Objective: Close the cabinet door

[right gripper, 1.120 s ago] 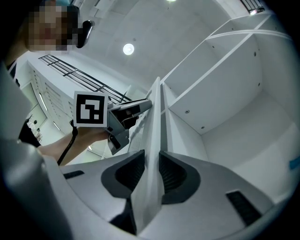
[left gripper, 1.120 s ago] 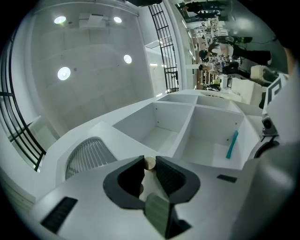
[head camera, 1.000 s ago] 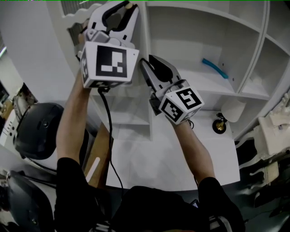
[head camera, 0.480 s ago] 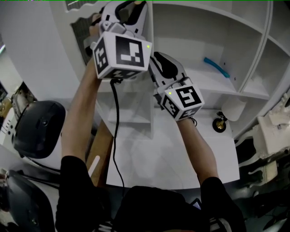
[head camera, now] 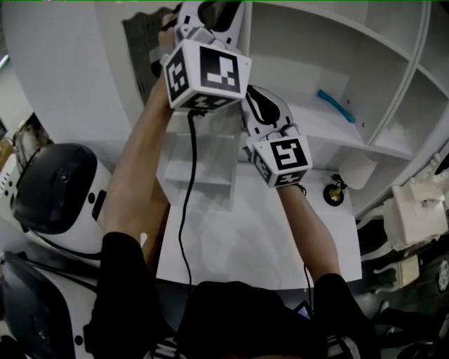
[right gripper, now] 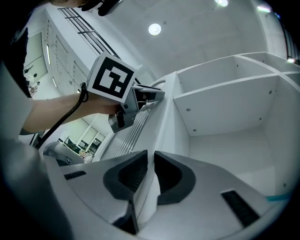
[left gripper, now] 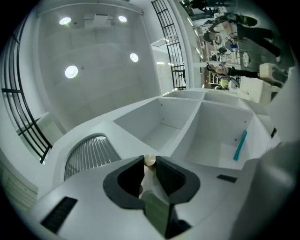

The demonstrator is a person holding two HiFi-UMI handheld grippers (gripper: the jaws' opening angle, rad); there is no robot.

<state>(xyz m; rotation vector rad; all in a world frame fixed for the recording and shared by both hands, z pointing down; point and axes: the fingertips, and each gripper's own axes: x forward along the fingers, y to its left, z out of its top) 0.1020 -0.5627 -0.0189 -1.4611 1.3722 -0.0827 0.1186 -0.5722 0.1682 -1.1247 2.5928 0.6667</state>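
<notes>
The white cabinet door (head camera: 84,77), with a louvred grille (head camera: 144,35), stands open at the left of the shelves. Up at the door's edge, my left gripper (head camera: 219,8) is shut on a small cream knob (left gripper: 149,160). Just below it my right gripper (head camera: 252,95) straddles the same door's thin edge (right gripper: 157,136). Its jaws have just been closing and the pads now lie against the panel. The right gripper view shows my left gripper (right gripper: 154,93) further along that edge, beside the grille (right gripper: 129,133).
Open white shelf compartments (head camera: 330,63) lie right of the door; a teal stick (head camera: 334,105) rests on one shelf. On the white desk (head camera: 231,238) stands a small black and gold object (head camera: 334,194). A black and white machine (head camera: 49,189) sits at the left.
Both grippers have shifted right with the door edge, towards the shelves. The right gripper has rolled, its cube now squarer to the camera, and sits a little lower.
</notes>
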